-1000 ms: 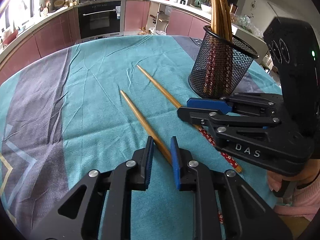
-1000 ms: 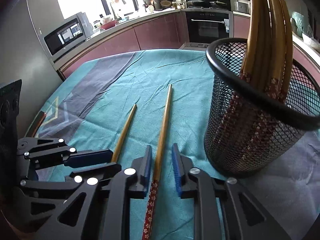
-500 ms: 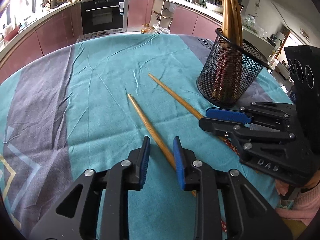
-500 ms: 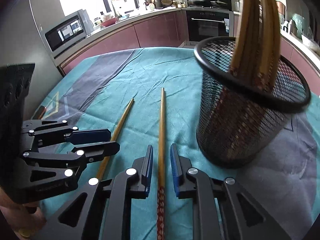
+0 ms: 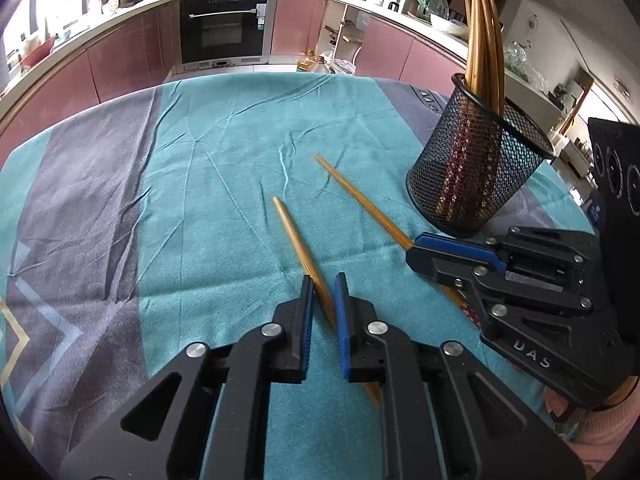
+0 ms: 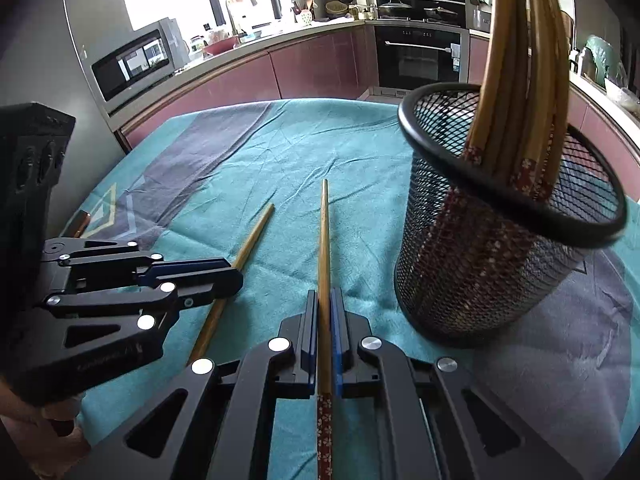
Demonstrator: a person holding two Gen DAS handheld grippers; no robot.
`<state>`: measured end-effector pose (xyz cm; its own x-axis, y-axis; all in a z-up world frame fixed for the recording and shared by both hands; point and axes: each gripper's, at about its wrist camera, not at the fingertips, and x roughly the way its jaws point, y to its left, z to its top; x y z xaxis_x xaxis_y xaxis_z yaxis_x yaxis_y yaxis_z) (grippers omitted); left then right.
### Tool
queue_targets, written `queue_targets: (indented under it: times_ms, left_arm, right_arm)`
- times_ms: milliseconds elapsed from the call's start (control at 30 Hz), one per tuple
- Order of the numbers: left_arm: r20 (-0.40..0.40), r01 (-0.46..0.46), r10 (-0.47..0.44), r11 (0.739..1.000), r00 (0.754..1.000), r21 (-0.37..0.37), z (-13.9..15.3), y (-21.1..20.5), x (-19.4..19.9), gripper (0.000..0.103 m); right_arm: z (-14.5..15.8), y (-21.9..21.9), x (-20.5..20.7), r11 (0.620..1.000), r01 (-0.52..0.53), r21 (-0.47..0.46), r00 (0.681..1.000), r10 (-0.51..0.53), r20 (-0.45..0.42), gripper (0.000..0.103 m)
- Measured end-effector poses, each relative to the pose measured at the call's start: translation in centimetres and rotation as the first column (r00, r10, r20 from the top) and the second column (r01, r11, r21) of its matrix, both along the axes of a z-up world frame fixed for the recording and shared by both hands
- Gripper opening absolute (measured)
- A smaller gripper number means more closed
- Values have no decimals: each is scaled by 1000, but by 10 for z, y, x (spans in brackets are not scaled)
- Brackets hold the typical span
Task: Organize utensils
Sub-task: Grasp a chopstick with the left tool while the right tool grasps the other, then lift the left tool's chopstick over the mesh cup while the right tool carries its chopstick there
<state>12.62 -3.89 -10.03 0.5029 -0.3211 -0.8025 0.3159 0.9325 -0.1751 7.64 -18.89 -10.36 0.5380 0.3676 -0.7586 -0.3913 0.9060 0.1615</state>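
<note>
Two bamboo chopsticks lie on the teal tablecloth (image 5: 224,208). My left gripper (image 5: 322,280) has its jaws a little apart around the left chopstick (image 5: 292,236), which lies slanted between the blue pads. My right gripper (image 6: 325,300) is shut on the right chopstick (image 6: 324,240); its red patterned end runs back under the jaws. The right gripper also shows in the left wrist view (image 5: 424,250), and the left gripper in the right wrist view (image 6: 236,276). A black mesh holder (image 5: 476,168) with several chopsticks standing in it is to the right.
The mesh holder (image 6: 492,248) stands close to the right of my right gripper. Kitchen cabinets and an oven (image 5: 224,28) lie beyond the table's far edge. A microwave (image 6: 136,64) sits on the counter at left.
The right gripper's jaws have closed onto the right chopstick. The left gripper's jaws have narrowed around the left chopstick. Both grippers have drawn back a little from the holder.
</note>
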Motion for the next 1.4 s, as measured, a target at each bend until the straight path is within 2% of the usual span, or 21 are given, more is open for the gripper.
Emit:
queue_targets:
  times_ms: [67, 133, 300, 433, 567, 767, 1133, 1400]
  left_arm:
    - [5, 3, -3, 1000, 1000, -7, 1, 1, -1, 1]
    - [7, 9, -9, 1000, 1000, -16, 4, 1, -4, 1]
    - [6, 30, -30, 999, 1000, -26, 6, 3, -10, 1]
    - [-12, 19, -19, 1000, 1000, -1, 1, 1, -5, 17]
    - [2, 24, -24, 999, 1000, 37, -6, -8, -4, 17]
    - [32, 4, -6, 998, 999, 65, -6, -17, -3, 9]
    - [60, 47, -47, 999, 997, 11, 17, -10, -20, 7]
    - [98, 112, -103, 989, 990, -97, 54, 0, -32, 7]
  right_arm:
    - [4, -2, -3, 1000, -3, 15, 1000, 3, 6, 5]
    - [10, -5, -8, 999, -8, 35, 1000, 7, 17, 5]
    - [22, -13, -19, 997, -21, 73, 999, 18, 44, 5]
    - [23, -15, -23, 997, -21, 74, 999, 18, 44, 5]
    - [22, -15, -24, 997, -22, 74, 999, 19, 42, 5]
    - [26, -15, -28, 996, -29, 84, 998, 24, 60, 5]
    - [50, -33, -40, 992, -24, 121, 993, 9, 120, 5]
    - [71, -52, -48, 986, -5, 164, 985, -23, 172, 5]
